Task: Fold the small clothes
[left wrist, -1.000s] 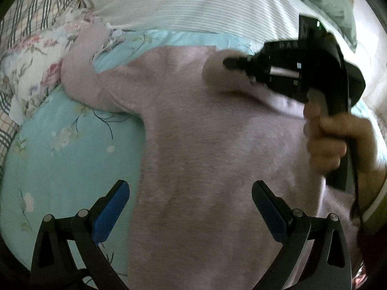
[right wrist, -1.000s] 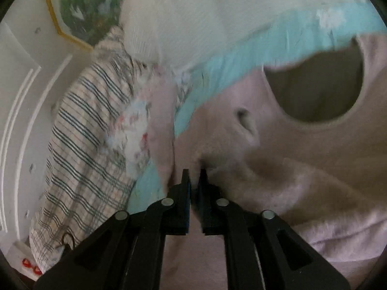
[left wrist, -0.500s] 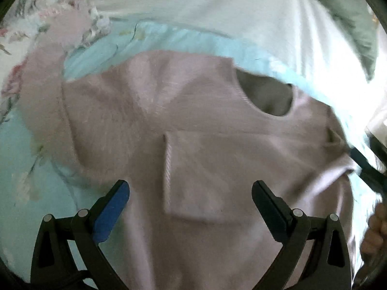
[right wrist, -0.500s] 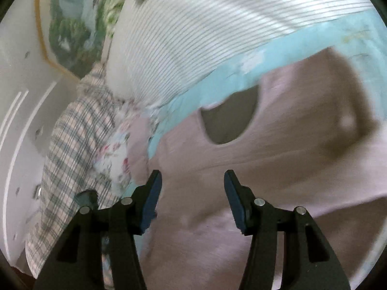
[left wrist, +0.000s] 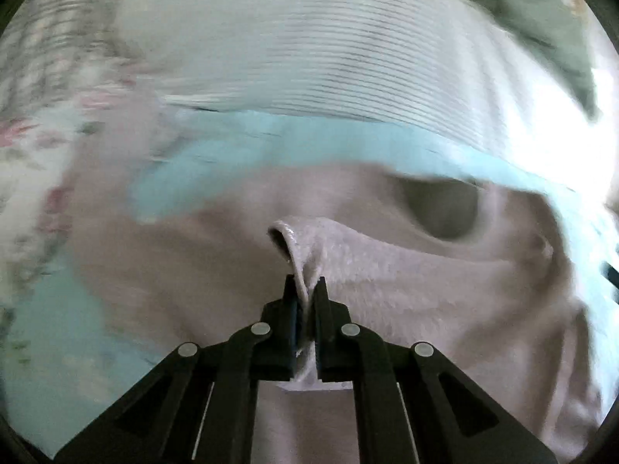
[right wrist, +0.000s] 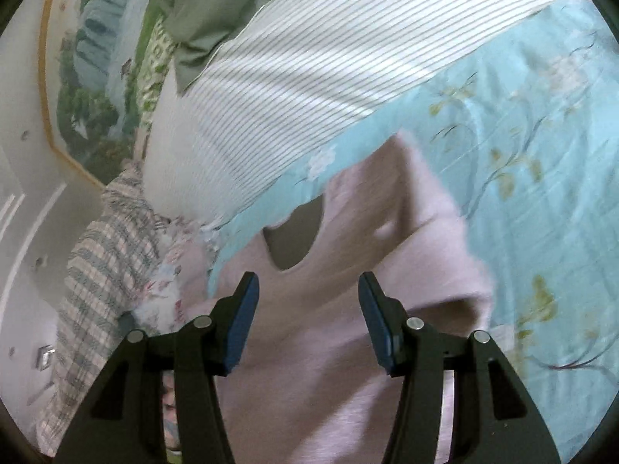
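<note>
One fuzzy pink sweater (left wrist: 406, 290) | left gripper (left wrist: 305, 290) fingers pinching cuff | right gripper (right wrist: 307, 290) fingers wide

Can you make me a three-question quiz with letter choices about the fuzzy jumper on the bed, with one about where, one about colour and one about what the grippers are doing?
1. Where does the fuzzy knitted sweater lie?
A. on the light blue flowered bedsheet
B. on a wooden floor
C. in a basket

2. What colour is the sweater?
A. dark green
B. pale pink
C. bright yellow

3. What is the left gripper doing?
A. hanging open over the sheet
B. holding a pillow
C. pinching a fold of the sweater

Answers:
1. A, as blue flowered sheet shows around the sweater in both views.
2. B, as the fuzzy fabric is pale pink all over.
3. C, as its jaws have just closed and a ridge of pink fabric stands squeezed between them, while the right gripper stands open with nothing held.
</note>
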`<state>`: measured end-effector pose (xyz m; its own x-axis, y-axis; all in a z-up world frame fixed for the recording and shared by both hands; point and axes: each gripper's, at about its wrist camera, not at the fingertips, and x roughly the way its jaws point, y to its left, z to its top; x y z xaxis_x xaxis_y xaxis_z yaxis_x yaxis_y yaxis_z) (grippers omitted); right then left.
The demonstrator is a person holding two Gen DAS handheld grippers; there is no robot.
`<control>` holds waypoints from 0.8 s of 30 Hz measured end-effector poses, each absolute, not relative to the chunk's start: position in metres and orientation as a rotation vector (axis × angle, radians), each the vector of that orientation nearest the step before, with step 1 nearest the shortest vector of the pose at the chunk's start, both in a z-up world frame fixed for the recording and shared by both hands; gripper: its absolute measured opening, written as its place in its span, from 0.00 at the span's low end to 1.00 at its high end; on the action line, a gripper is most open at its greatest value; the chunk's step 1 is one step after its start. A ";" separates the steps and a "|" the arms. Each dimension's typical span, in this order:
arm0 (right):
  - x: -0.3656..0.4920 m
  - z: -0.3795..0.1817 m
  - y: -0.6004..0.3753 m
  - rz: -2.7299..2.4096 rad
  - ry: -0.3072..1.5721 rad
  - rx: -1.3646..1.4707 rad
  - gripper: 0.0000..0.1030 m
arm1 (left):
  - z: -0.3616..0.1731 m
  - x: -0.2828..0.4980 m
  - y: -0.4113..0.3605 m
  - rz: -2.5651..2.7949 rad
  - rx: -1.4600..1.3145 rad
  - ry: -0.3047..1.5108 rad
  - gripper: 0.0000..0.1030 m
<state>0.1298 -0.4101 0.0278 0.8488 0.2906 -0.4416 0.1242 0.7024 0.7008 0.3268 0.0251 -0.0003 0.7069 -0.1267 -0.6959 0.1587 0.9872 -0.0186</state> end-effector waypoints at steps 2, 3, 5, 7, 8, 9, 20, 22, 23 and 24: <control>0.132 0.027 -0.416 0.058 0.571 0.770 0.54 | -0.006 0.341 0.044 -0.166 -0.005 0.808 0.05; 0.136 0.027 -0.417 0.037 0.581 0.753 0.54 | -0.008 0.342 0.048 -0.184 -0.025 0.815 0.05; 0.148 0.024 -0.418 0.011 0.607 0.707 0.54 | -0.010 0.338 0.051 -0.192 -0.033 0.795 0.05; 0.166 0.019 -0.418 -0.011 0.644 0.656 0.54 | -0.012 0.334 0.053 -0.187 -0.066 0.778 0.05; 0.175 0.016 -0.417 -0.018 0.667 0.630 0.54 | -0.015 0.334 0.056 -0.166 -0.098 0.766 0.05; 0.186 0.013 -0.418 -0.026 0.691 0.601 0.54 | -0.015 0.331 0.063 -0.137 -0.139 0.747 0.05; 0.251 -0.014 -0.436 -0.032 0.812 0.537 0.07 | -0.014 0.318 0.061 -0.155 -0.205 0.709 0.05; 0.235 -0.006 -0.456 -0.086 0.733 0.591 0.06 | -0.011 0.316 0.056 -0.203 -0.213 0.694 0.05; 0.229 -0.008 -0.467 -0.120 0.718 0.625 0.06 | -0.012 0.318 0.052 -0.211 -0.210 0.697 0.05; 0.228 -0.012 -0.471 -0.143 0.723 0.632 0.05 | -0.015 0.320 0.046 -0.203 -0.188 0.705 0.05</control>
